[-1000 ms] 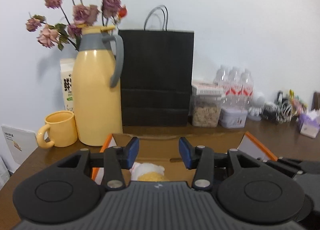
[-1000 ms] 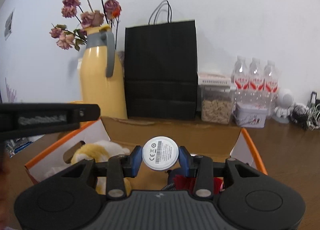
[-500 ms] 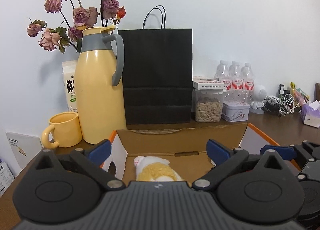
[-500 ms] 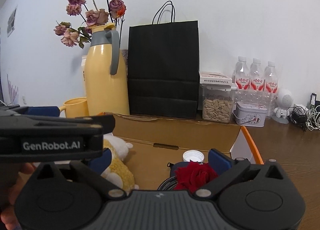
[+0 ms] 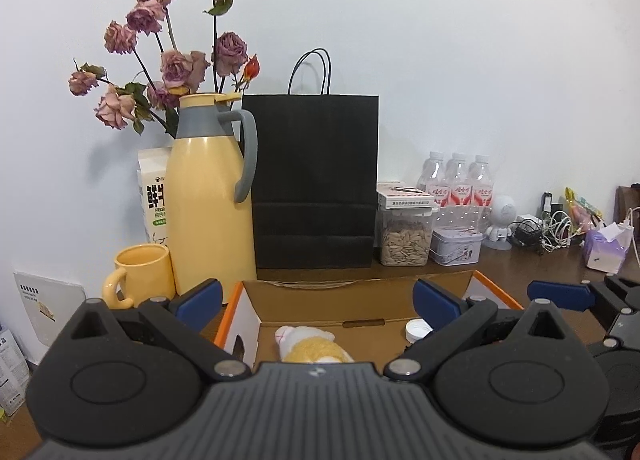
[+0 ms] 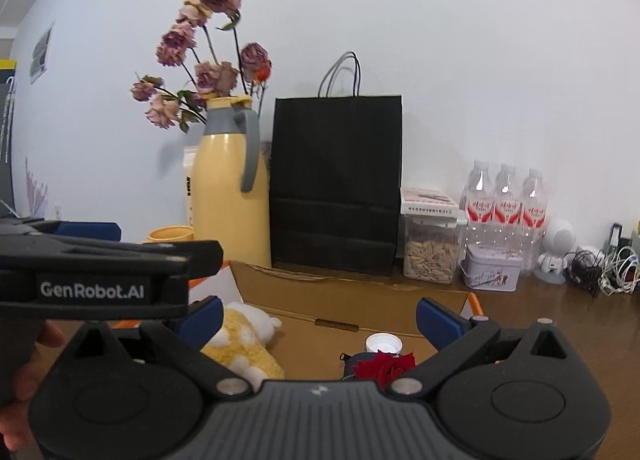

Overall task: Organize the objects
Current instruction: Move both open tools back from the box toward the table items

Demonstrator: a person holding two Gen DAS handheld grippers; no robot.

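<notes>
White-capped bottle (image 6: 383, 343) now lay in the cardboard box (image 6: 360, 302), released by the right gripper (image 6: 318, 318), both grippers' fingers spread wide and empty.

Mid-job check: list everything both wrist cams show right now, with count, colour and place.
cardboard box: 1, brown with orange edges, open, nearest the grippers
plush toy: 1, yellow and white, inside box, left
white cap: 1, inside box, right
red rose: 1, inside box, on a dark item
thermos jug: 1, yellow with grey handle, behind box, left
mug: 1, yellow, left of jug
dried roses: one bunch, faded pink, behind jug
carton: 1, white, behind jug
paper bag: 1, black, centre back
seed jar: 1, clear, right of bag
tin: 1, pale, beside jar
water bottles: 3, clear, red labels
cables: tangle, far right
left gripper: open, empty
right gripper: open, empty
</notes>
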